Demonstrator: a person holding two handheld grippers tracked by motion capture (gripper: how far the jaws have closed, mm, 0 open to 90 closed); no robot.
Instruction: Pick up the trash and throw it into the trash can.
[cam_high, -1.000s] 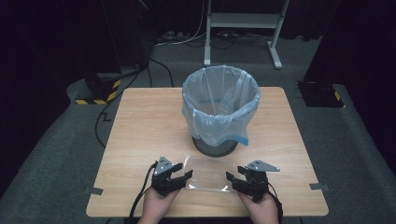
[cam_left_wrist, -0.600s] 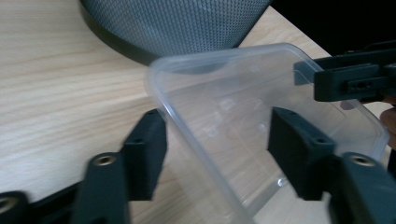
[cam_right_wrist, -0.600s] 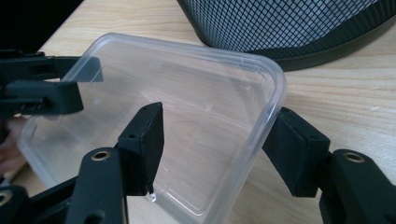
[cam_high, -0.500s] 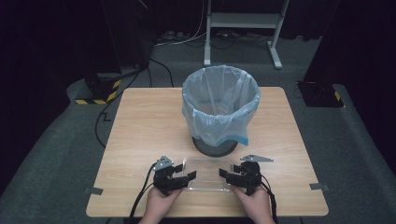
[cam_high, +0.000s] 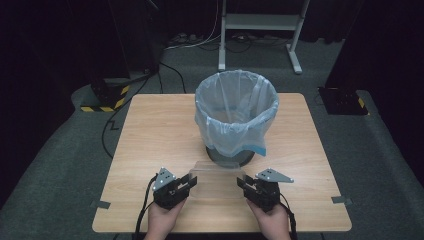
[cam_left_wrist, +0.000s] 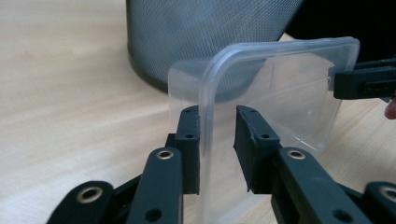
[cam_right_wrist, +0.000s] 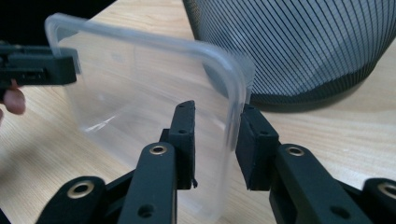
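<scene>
A clear plastic container (cam_high: 218, 172) is held up on edge between my two grippers, just in front of the bin. My left gripper (cam_high: 191, 181) is shut on its left rim; in the left gripper view the rim runs between the jaws (cam_left_wrist: 217, 126), with the container (cam_left_wrist: 280, 93) stretching away to the right gripper (cam_left_wrist: 364, 83). My right gripper (cam_high: 242, 183) is shut on the opposite rim (cam_right_wrist: 217, 122), and the container (cam_right_wrist: 140, 84) reaches across to the left gripper (cam_right_wrist: 37, 70). A mesh bin (cam_high: 235, 115) with a pale blue bag stands mid-table.
The wooden table (cam_high: 150, 130) has bare surface left and right of the bin (cam_left_wrist: 210, 37). A cable trails from the left gripper off the front edge. Behind the table stand a metal frame (cam_high: 260, 30) and dark floor boxes (cam_high: 345, 100).
The right gripper moved in to the container's right rim. The container, which lay flat between the grippers, now stands tipped up, closer to the bin.
</scene>
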